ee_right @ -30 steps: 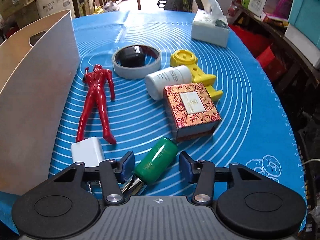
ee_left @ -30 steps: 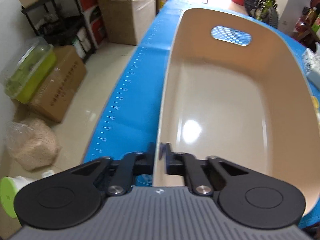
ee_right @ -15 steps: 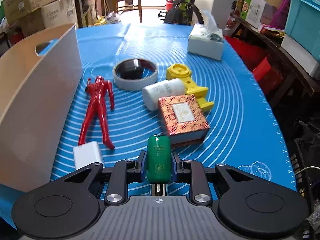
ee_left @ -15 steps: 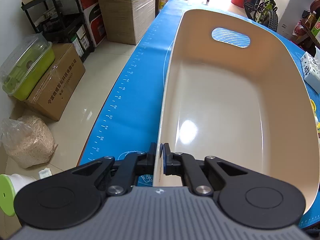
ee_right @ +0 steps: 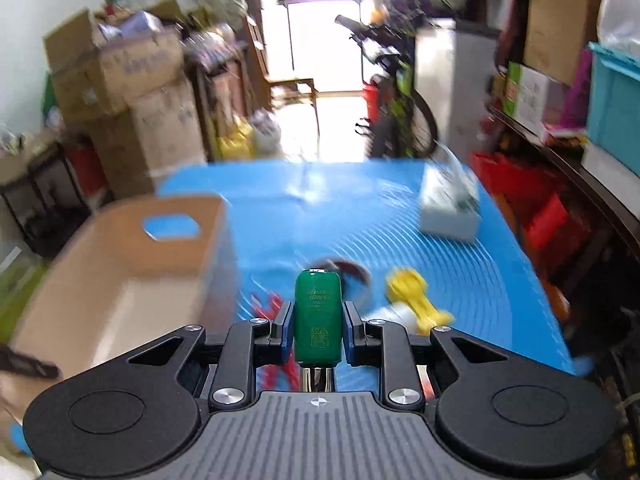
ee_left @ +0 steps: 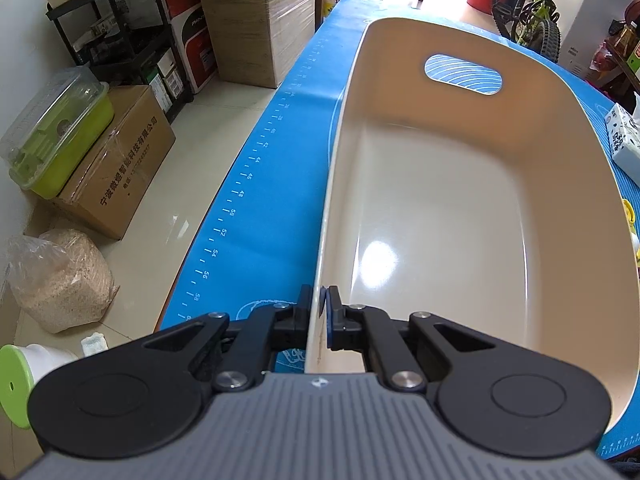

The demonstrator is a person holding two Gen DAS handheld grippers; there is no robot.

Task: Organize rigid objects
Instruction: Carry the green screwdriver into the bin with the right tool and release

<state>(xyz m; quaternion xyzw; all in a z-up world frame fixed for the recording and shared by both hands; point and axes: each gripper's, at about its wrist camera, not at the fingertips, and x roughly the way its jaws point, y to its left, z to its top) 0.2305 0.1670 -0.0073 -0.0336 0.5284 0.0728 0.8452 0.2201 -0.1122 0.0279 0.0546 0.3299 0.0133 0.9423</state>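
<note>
I'm working in a cluttered home storeroom: stacked cardboard boxes (ee_left: 256, 20), a metal shelf rack (ee_left: 116, 32), a child's bicycle (ee_left: 532, 12) beyond the fingers.

The cream bin (ee_left: 460, 216) looks like smooth, glossy plastic, with a light glare on its floor. The blue mat (ee_left: 272, 200) under it is matt, rubbery and printed. The green bottle (ee_right: 318, 316) is glossy with a shiny metal cap.

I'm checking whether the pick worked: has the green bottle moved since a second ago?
Yes. The green bottle, clamped in the right tool, has risen off the blue mat.
</note>
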